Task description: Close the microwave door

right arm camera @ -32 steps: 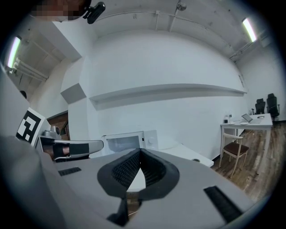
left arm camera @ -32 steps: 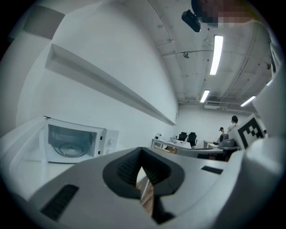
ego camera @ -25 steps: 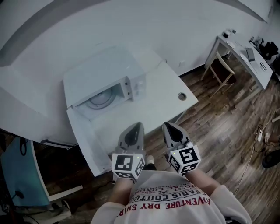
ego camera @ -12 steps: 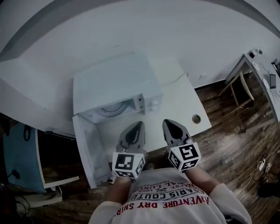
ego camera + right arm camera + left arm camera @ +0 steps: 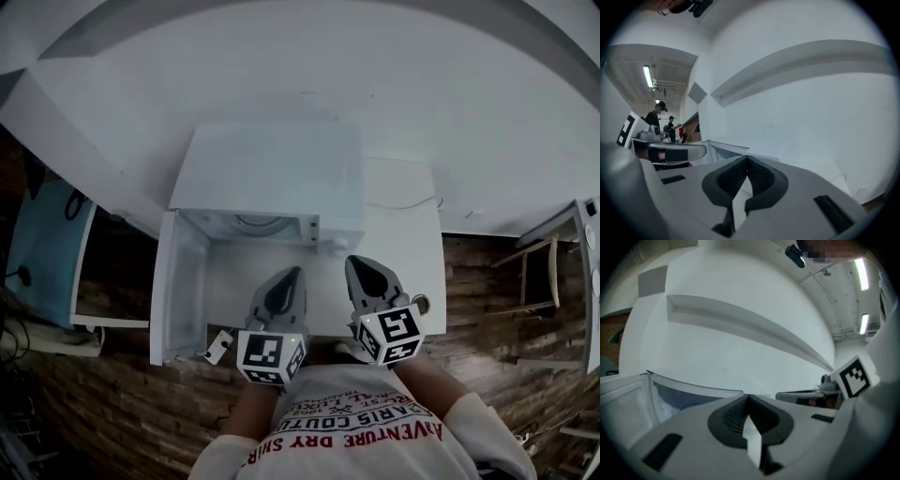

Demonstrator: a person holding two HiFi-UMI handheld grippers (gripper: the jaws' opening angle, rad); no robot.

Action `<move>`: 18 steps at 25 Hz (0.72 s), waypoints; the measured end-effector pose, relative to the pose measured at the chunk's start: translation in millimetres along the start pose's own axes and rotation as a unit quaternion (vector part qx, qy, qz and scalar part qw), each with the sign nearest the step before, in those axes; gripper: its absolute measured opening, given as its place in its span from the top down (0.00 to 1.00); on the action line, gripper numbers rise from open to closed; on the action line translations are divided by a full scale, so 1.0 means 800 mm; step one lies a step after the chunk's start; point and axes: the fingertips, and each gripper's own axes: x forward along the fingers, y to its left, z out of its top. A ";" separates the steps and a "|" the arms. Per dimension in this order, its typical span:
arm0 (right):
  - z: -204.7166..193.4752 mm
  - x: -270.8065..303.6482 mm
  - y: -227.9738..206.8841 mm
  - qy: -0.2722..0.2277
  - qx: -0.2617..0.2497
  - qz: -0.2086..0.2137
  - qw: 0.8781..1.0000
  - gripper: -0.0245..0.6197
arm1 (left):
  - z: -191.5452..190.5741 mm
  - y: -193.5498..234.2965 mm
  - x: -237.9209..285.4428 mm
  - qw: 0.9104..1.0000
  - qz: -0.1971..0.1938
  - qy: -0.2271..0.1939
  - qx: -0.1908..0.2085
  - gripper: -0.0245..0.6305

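- White microwave sits on the white table against the wall. Its door is swung wide open to our left, cavity exposed.
- Left gripper and right gripper hover side by side before the cavity, touching nothing. Both have jaws pressed together and empty.
- Our read: approach step, no contact yet.
- Next move: get the left gripper behind the door's outer face near its free edge, then push along the hinge arc until it latches.

Smooth, seemingly matt microwave; wood-plank floor
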 end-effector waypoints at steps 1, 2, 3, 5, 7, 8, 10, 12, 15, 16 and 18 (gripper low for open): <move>0.001 0.005 -0.003 0.003 -0.003 0.009 1.000 0.95 | -0.003 0.000 -0.003 1.000 0.013 0.001 -0.002 0.97; 0.002 0.010 -0.006 0.006 -0.007 0.018 1.000 0.95 | -0.005 0.003 -0.007 1.000 0.027 0.002 -0.006 0.97; 0.003 0.016 -0.007 0.011 -0.011 0.026 1.000 0.95 | -0.008 0.007 -0.012 0.999 0.043 0.003 -0.010 0.97; 0.005 0.029 -0.008 0.025 -0.026 0.041 0.999 0.95 | -0.014 0.018 -0.026 0.997 0.075 0.004 -0.021 0.97; 0.006 0.043 -0.009 0.042 -0.045 0.059 0.996 0.95 | -0.017 0.033 -0.041 0.993 0.109 0.003 -0.031 0.97; 0.007 0.051 -0.008 0.049 -0.054 0.068 0.995 0.95 | -0.017 0.042 -0.051 0.991 0.127 0.001 -0.035 0.97; 0.006 0.064 -0.007 0.057 -0.065 0.084 0.993 0.95 | -0.021 0.058 -0.074 0.986 0.163 -0.002 -0.041 0.97; 0.006 0.072 -0.008 0.059 -0.073 0.092 0.991 0.95 | -0.029 0.073 -0.101 0.978 0.202 0.000 -0.048 0.97; 0.008 0.080 -0.011 0.052 -0.065 0.092 0.992 0.95 | -0.043 0.100 -0.146 0.964 0.259 0.006 -0.054 0.97; 0.009 0.083 -0.014 0.049 -0.056 0.090 0.993 0.95 | -0.046 0.109 -0.162 0.959 0.278 0.005 -0.057 0.97; 0.010 0.087 -0.022 0.045 -0.041 0.085 0.995 0.95 | -0.053 0.125 -0.193 0.946 0.316 0.000 -0.068 0.97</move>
